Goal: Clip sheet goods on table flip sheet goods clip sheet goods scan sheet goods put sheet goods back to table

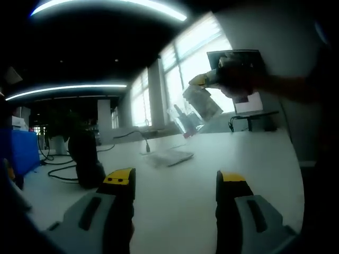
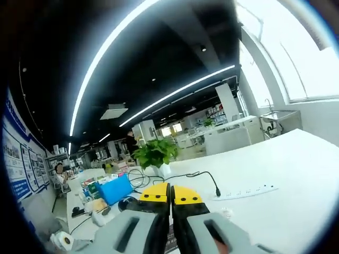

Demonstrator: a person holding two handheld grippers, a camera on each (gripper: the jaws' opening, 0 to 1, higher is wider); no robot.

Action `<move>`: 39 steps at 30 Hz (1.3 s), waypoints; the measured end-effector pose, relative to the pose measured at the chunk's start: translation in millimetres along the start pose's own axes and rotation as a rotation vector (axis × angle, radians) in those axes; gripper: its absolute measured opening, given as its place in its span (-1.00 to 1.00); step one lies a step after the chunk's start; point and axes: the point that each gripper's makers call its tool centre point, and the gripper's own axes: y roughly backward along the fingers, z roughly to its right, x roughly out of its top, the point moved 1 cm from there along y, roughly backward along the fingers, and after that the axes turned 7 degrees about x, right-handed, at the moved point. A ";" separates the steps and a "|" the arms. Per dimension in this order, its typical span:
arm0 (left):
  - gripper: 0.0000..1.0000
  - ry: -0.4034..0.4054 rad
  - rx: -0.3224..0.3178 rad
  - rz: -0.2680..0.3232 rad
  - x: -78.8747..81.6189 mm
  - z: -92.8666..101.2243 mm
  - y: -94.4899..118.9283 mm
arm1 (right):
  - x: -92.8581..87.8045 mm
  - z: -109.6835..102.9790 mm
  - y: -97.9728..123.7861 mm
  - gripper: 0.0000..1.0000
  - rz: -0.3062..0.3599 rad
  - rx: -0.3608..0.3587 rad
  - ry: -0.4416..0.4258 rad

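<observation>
One clear packet (image 1: 197,106) aloft, contents unclear

In the left gripper view our left tool (image 1: 177,185) rises from the bottom with its two yellow-tipped jaws spread wide, nothing between them. In the same view our right tool (image 1: 204,80) is raised high at the upper right, yellow tip pointing left, with a dark sleeve behind it; it is blurred. In the right gripper view the right tool (image 2: 170,194) has its yellow-tipped jaws pressed together, almost no gap showing.
</observation>
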 end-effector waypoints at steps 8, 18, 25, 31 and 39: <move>0.08 0.001 -0.005 0.005 1.1 0.5 1.0 | 2.4 -15.9 -31.2 -1.00 0.025 -0.007 0.099; 0.08 0.006 0.001 0.002 0.2 -1.5 0.8 | -5.1 -32.5 -62.2 -1.00 0.058 0.002 0.113; 0.08 0.002 -0.001 -0.001 -0.6 -1.0 0.7 | -10.5 -23.0 -75.6 -1.00 0.081 -0.024 0.098; 0.08 0.004 0.000 0.001 -0.5 -1.7 0.7 | -19.7 -17.1 -84.3 -1.00 0.092 -0.049 0.061; 0.08 0.005 -0.003 0.001 -0.3 -0.3 0.5 | -20.3 -23.5 -101.8 -1.00 0.126 -0.058 0.154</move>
